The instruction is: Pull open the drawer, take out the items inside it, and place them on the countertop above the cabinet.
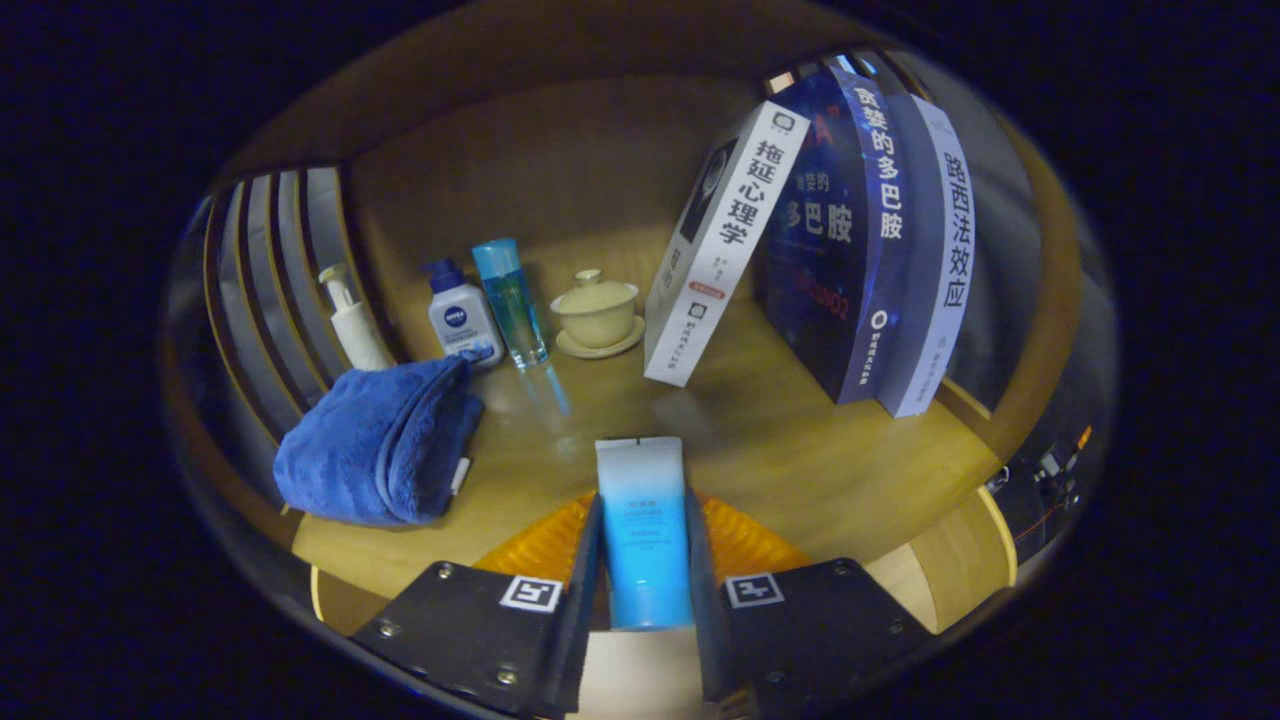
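My gripper (645, 560) is clamped on a blue tube (643, 530), both fingers pressing its sides at the lower middle of the frame. The tube fades from pale at its far end to bright blue near me and hangs over the wooden countertop (800, 450). Left of it lies a folded blue towel (380, 450). Toward the upper left stand a pump bottle (352, 320), a white bottle with a dark cap (460, 315) and a clear blue bottle (510, 300). A lidded cup on a saucer (597, 312) sits mid-frame. Books (860, 240) lean at upper right.
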Motion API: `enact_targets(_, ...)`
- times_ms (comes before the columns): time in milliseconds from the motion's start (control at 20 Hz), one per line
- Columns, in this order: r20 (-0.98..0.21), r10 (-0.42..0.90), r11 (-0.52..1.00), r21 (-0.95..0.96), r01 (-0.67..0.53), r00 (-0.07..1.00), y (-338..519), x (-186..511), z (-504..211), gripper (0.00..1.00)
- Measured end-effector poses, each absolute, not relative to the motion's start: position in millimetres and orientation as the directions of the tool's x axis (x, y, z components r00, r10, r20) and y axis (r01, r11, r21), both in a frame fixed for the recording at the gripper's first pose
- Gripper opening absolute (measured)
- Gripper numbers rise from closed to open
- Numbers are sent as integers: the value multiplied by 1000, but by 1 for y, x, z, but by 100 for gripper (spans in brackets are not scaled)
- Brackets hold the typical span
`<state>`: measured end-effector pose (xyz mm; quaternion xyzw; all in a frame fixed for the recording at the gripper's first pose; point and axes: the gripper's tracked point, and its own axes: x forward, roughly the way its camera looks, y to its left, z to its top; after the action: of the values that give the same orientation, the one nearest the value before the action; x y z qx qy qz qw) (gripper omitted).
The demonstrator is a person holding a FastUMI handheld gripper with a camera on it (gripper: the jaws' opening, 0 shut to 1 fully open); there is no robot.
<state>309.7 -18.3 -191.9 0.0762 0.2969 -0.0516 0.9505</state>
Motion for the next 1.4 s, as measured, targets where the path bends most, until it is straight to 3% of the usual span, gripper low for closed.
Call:
enact_targets(250,-544,-61,987,92,132,837,-17,309,-185,50)
enact_targets(450,-452,-70,988,90,124,889,-17,296,-147,99)
enact_targets(700,-242,-77,994,61,95,967,-18,276,-68,99)
enact_targets(950,-140,-175,985,-40,171,975,-28,218,-7,99)
enact_targets(1250,-135,-249,968,-52,244,959,-19,120,-29,99)
enact_targets(1400,-192,-261,965,-78,250,946,-8,73,-71,99)
